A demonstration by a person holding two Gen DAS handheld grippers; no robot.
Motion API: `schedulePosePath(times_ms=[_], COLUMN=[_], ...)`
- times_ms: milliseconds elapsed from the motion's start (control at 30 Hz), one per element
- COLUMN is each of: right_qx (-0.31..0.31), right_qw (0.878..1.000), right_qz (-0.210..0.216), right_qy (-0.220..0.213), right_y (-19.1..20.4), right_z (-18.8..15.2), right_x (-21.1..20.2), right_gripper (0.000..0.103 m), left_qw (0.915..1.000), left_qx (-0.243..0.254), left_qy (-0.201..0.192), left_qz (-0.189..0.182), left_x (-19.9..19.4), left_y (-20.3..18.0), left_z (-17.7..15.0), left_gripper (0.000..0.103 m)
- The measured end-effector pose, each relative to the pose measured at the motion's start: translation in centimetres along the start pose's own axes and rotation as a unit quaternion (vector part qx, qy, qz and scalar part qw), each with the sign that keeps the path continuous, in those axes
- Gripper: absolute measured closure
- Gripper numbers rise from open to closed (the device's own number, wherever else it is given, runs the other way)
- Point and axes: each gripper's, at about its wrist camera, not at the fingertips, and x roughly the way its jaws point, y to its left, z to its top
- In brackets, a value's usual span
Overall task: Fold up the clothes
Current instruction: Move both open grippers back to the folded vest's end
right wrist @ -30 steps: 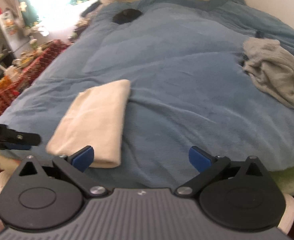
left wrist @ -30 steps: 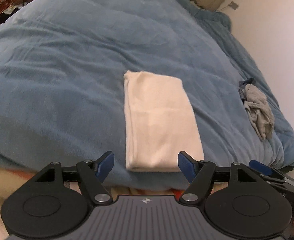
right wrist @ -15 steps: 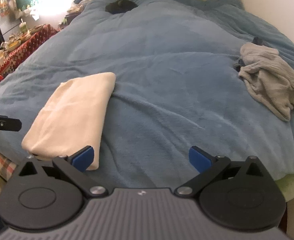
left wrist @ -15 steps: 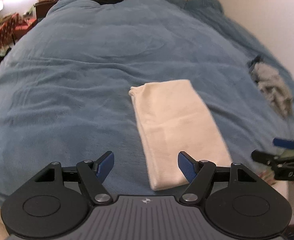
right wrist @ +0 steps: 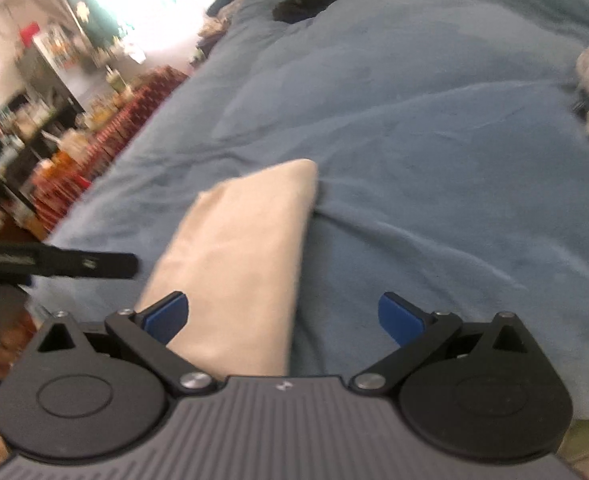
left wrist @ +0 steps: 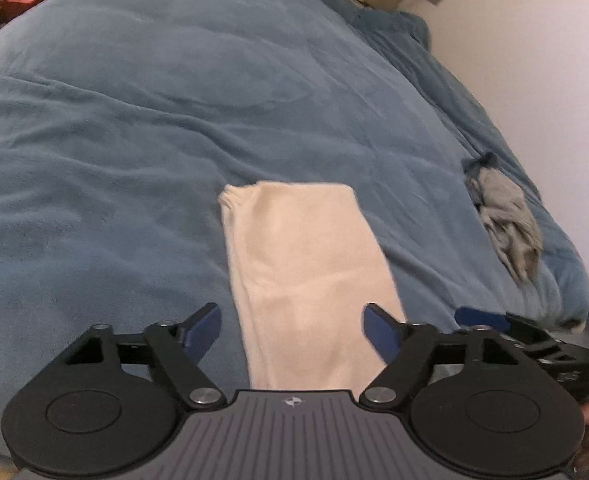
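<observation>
A cream-coloured garment of soft knitted fabric, folded into a long narrow rectangle [left wrist: 306,272], is laid flat on the bed, its length running away from the near edge. A ribbed hem is seen at its far left corner, and its layers are stacked evenly with straight side edges. A grey garment of thin fabric, crumpled into a loose heap [left wrist: 508,224], is left unfolded well apart from it, towards the right side near the wall.

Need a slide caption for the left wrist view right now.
Open left gripper poised over folded cream cloth on blue fleece blanket; crumpled grey garment waits nearby.
</observation>
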Motion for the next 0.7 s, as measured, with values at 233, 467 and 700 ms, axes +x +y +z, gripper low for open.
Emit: schedulePosePath(times_ms=[233, 467, 700], right_qx=[0.025, 0.076, 0.1], right_qw=[1.0, 0.996, 0.993], right_qz=[0.017, 0.04, 0.061], right_qy=[-0.006, 0.003, 0.014], right_y=[-0.1, -1.3, -2.0], right_z=[0.2, -0.3, -0.2], right_x=[2.6, 5.1, 7.4], right_gripper=[0.017, 0.039, 0.052], left_qw=[0.9997, 0.9976, 0.9904], left_qx=[-0.019, -0.062, -0.112], left_qy=[0.0, 0.001, 0.002], left_qz=[0.015, -0.03, -0.081], left_x=[1.4, 2.8, 3.9], left_y=[0.6, 1.8, 3.5], left_z=[-0.6, -1.0, -0.9], left_gripper=[0.062, 0.061, 0.045])
